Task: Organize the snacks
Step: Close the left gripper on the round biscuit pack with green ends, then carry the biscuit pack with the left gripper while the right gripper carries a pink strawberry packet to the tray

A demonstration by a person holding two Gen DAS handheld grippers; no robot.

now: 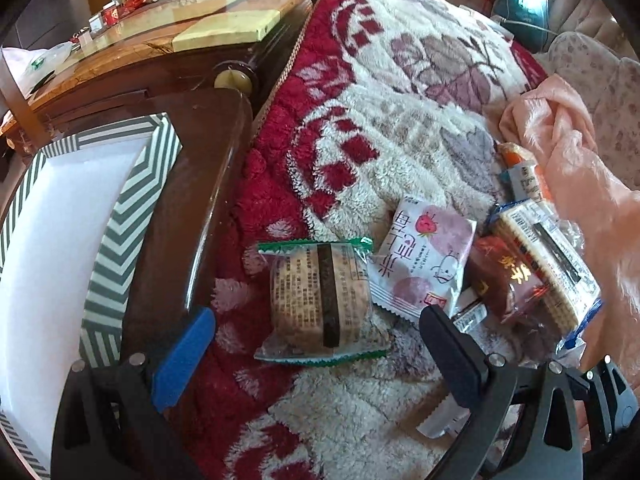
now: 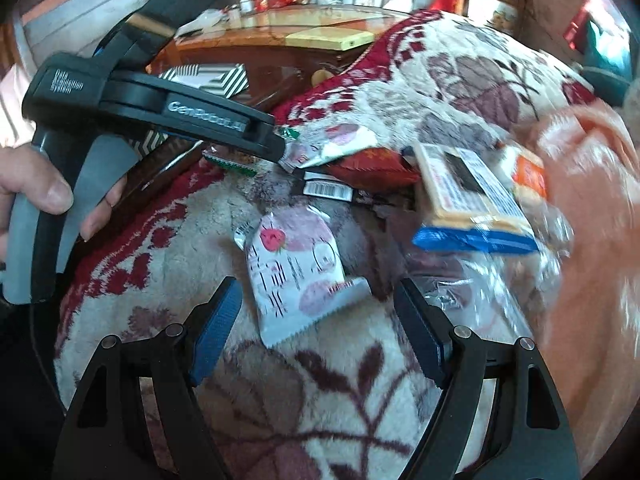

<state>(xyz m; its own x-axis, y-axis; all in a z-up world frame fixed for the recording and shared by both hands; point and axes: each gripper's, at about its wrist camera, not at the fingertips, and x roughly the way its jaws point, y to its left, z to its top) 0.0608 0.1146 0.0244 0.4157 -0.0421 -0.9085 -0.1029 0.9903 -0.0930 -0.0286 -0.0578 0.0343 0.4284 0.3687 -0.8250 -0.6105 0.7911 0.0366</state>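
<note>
While the left gripper (image 1: 316, 350) hangs spread wide with nothing between its fingers, a round cake in clear green-edged wrap (image 1: 320, 300) lies on the fuzzy red-and-cream blanket (image 1: 400, 128); at nine o'clock a grey-and-white striped cardboard box (image 1: 132, 216) shows a bare white floor. From the right wrist, the right gripper (image 2: 318, 332) gapes released around a pink-and-white strawberry packet (image 2: 296, 272), and a blue-edged cracker pack (image 2: 468, 196) sits at two o'clock.

Black hand-held gripper (image 2: 316, 316), blue pads (image 2: 216, 330), silver screws

"GenRobot.AI" on left gripper (image 2: 276, 146), barcode on black packet (image 2: 326, 190)
</note>
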